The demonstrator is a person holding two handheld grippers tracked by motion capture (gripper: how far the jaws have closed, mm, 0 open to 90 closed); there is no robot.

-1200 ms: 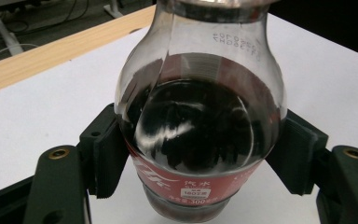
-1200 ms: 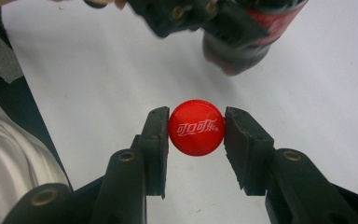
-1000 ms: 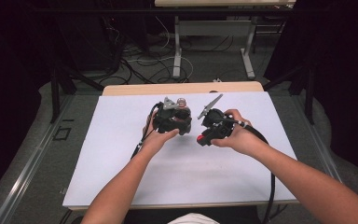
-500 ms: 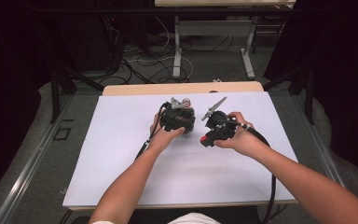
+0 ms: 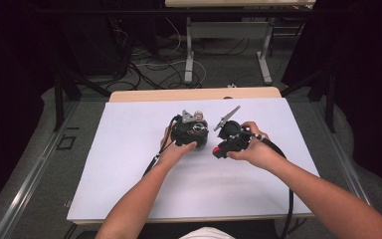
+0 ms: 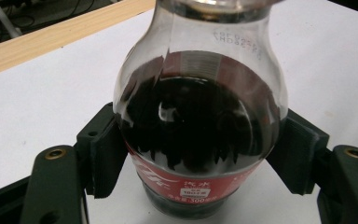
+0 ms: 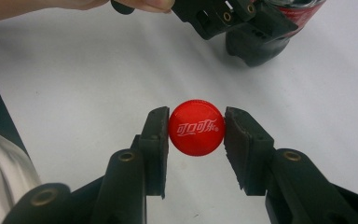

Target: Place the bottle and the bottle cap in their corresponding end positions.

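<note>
A glass-clear cola bottle with dark drink and a red label stands on the white table, its mouth uncapped. My left gripper is shut on its belly, one black pad on each side. In the high view the left gripper sits mid-table and covers most of the bottle. My right gripper is shut on a red bottle cap, held above the tabletop. In the high view the right gripper is just right of the left one, with the cap at its lower left end.
The white table has a wooden strip along its far edge. Black cables trail from both grippers toward the person. The left gripper and the bottle's base appear at the top of the right gripper view. Desk legs and cables lie on the floor beyond.
Both hands have drifted slightly toward the person and a little right. The holds on the bottle and the cap are unchanged.
</note>
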